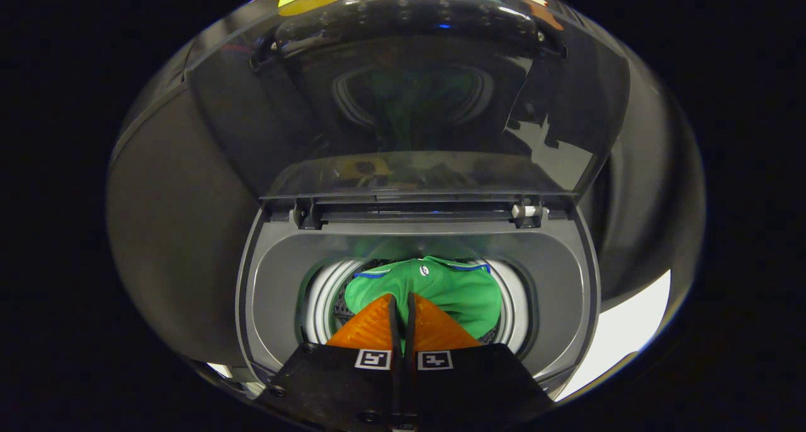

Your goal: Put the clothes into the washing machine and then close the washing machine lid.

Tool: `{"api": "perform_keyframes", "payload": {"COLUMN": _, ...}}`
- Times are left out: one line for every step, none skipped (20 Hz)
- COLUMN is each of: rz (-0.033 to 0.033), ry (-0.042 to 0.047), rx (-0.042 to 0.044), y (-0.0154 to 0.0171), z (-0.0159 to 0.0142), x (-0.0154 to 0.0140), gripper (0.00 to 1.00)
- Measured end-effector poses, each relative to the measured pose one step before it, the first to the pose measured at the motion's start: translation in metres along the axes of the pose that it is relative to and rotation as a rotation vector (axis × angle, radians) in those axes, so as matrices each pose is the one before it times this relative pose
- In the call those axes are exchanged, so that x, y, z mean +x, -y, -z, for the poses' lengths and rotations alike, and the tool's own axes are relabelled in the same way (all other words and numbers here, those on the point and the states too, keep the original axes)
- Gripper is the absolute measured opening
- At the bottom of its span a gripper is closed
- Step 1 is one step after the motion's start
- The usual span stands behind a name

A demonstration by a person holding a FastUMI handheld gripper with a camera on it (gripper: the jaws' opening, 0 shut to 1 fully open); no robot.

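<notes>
A: Gripper view first. What is the landmark here?

B: The washing machine [415, 281], seen from above with its top open. Everything else sits relative to it.

A: And the lid?

B: The lid [415, 98], dark and see-through, stands raised at the machine's back edge, hinged there. Its glossy panel reflects the opening below, with a faint green tint in the middle of that reflection.

A: Where are the clothes?

B: A green garment [453, 287] with a thin blue and white trim along its far edge lies inside the drum [513, 306], down in the round opening at the machine's centre. The pale drum rim shows on both sides of it.

A: What is the gripper doing?

B: The gripper [403, 303] hangs over the near side of the machine's opening, pointing down into the drum. Its two fingers are drawn together with only a slim dark slit between them. The tips overlap the near part of the garment, but I cannot tell whether any cloth is pinched in that slit.
</notes>
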State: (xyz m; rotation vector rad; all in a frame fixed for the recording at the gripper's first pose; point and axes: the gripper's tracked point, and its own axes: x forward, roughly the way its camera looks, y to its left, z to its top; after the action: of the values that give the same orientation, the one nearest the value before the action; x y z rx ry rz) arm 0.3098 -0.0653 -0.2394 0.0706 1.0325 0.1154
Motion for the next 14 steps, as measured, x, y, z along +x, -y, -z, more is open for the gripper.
{"api": "perform_keyframes", "payload": {"rz": 0.00070, "ry": -0.00327, "rx": 0.00553, "y": 0.00018, "z": 0.00108, "x": 0.00187, "gripper": 0.01}}
{"api": "perform_keyframes", "payload": {"rz": -0.00070, "ry": -0.00528, "rx": 0.00574, "y": -0.00031, "z": 0.00064, "x": 0.00146, "gripper": 0.01}}
{"api": "perform_keyframes", "payload": {"rz": 0.00044, "ry": -0.00302, "rx": 0.00212, "y": 0.00011, "z": 0.00120, "x": 0.00187, "gripper": 0.01}}
{"api": "perform_keyframes", "payload": {"rz": 0.00260, "ry": -0.00313, "rx": -0.00196, "y": 0.00038, "z": 0.00036, "x": 0.00022, "gripper": 0.02}}
{"api": "perform_keyframes", "payload": {"rz": 0.00118, "ry": 0.00006, "rx": -0.00364, "y": -0.00025, "z": 0.00011, "x": 0.00019, "gripper": 0.02}}
{"api": "perform_keyframes", "payload": {"rz": 0.00159, "ry": 0.00162, "rx": -0.00492, "y": -0.00013, "z": 0.00021, "x": 0.00132, "gripper": 0.01}}
{"api": "perform_keyframes", "payload": {"rz": 0.00390, "ry": -0.00055, "rx": -0.00241, "y": 0.00061, "z": 0.00019, "x": 0.00050, "gripper": 0.01}}
{"api": "perform_keyframes", "payload": {"rz": 0.00460, "ry": -0.00011, "rx": -0.00071, "y": 0.00031, "z": -0.00059, "x": -0.00051, "gripper": 0.01}}
{"api": "perform_keyframes", "payload": {"rz": 0.00427, "ry": -0.00002, "rx": 0.00123, "y": -0.00060, "z": 0.00036, "x": 0.00044, "gripper": 0.01}}
{"api": "perform_keyframes", "payload": {"rz": 0.00079, "ry": -0.00255, "rx": 0.00229, "y": -0.00008, "z": 0.00094, "x": 0.00074, "gripper": 0.01}}
{"api": "perform_keyframes", "payload": {"rz": 0.00402, "ry": 0.00166, "rx": 0.00168, "y": 0.00112, "z": -0.00060, "x": 0.00080, "gripper": 0.01}}
{"api": "perform_keyframes", "payload": {"rz": 0.00293, "ry": 0.00220, "rx": 0.00191, "y": 0.00104, "z": 0.00086, "x": 0.00062, "gripper": 0.02}}
{"api": "perform_keyframes", "payload": {"rz": -0.00544, "ry": -0.00606, "rx": 0.00605, "y": 0.00172, "z": -0.00029, "x": -0.00040, "gripper": 0.02}}
{"api": "perform_keyframes", "payload": {"rz": -0.02962, "ry": -0.01782, "rx": 0.02348, "y": -0.00634, "z": 0.00481, "x": 0.00397, "gripper": 0.18}}
